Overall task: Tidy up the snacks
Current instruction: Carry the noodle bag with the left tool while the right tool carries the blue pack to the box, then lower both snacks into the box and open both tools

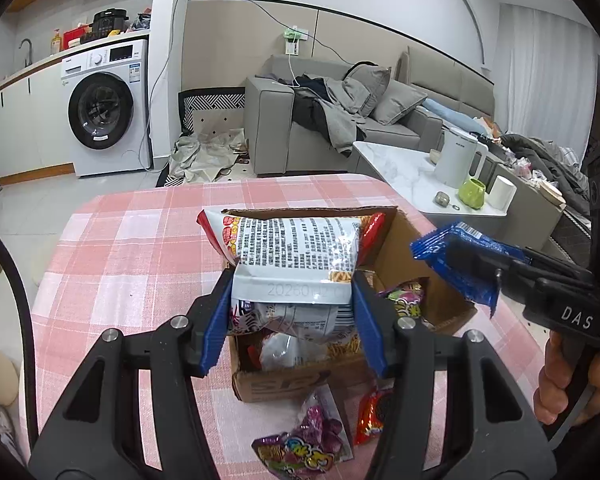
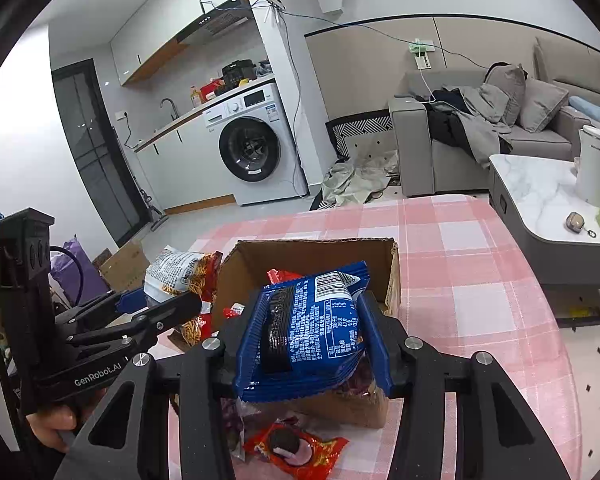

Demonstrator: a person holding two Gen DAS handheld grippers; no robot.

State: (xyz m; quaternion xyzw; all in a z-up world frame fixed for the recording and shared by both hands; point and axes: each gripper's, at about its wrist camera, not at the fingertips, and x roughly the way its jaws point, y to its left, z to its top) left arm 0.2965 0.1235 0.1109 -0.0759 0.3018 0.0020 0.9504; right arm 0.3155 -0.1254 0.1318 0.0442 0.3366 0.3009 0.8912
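An open cardboard box (image 1: 400,248) (image 2: 312,250) stands on the pink checked tablecloth and holds several snack packets. My left gripper (image 1: 292,312) is shut on the sealed end of a white and red chip bag (image 1: 296,252), which hangs over the box; in the right wrist view that chip bag (image 2: 180,272) shows at the box's left. My right gripper (image 2: 312,340) is shut on a blue cookie packet (image 2: 304,332) above the box's near side. In the left wrist view the blue cookie packet (image 1: 460,256) sits over the box's right wall.
On the cloth before the box lie a red cookie packet (image 2: 296,448) (image 1: 374,416) and a purple candy bag (image 1: 304,440). A low marble coffee table (image 1: 404,168) with a white kettle (image 1: 458,158) and green cup (image 1: 474,194) stands to the right. A grey sofa (image 1: 340,120) is behind.
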